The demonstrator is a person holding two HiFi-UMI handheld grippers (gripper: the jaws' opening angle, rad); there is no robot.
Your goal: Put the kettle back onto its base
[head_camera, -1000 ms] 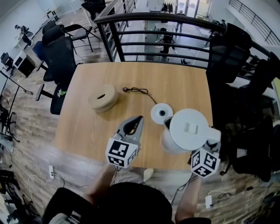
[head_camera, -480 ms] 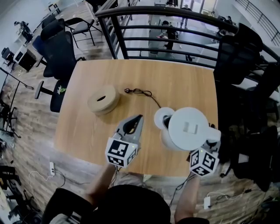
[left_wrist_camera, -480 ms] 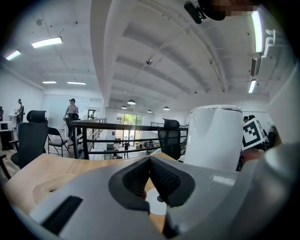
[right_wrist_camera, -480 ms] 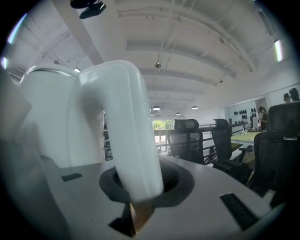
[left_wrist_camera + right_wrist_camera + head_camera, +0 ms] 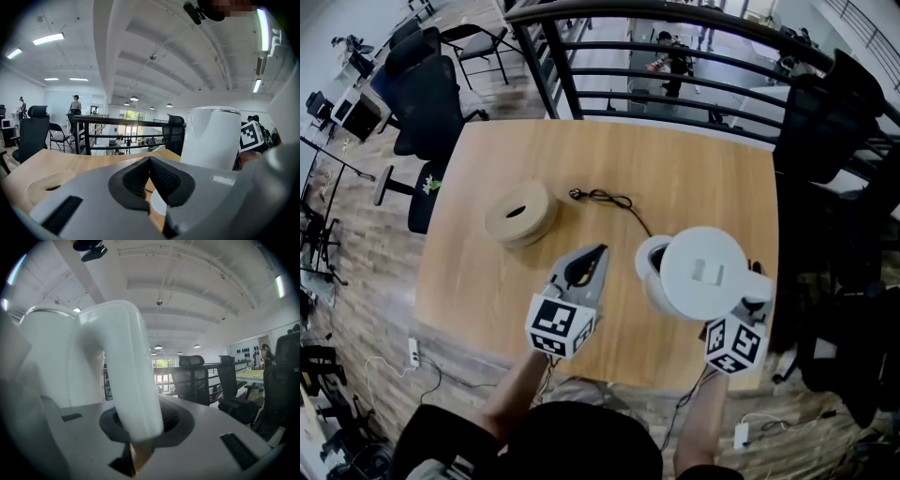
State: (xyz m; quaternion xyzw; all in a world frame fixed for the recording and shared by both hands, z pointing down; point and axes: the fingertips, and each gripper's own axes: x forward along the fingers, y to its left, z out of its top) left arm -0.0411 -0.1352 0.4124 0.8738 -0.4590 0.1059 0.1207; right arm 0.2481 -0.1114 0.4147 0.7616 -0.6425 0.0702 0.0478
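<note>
Right tool (image 5: pixel 140 427) tight on the handle (image 5: pixel 126 376) of the white kettle (image 5: pixel 703 272); left tool (image 5: pixel 150 161) pressed together, near the kettle.

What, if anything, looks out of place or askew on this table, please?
Only the kettle: the right gripper holds it by the handle, off-centre over its base. Nothing looks spilled or damaged.
</note>
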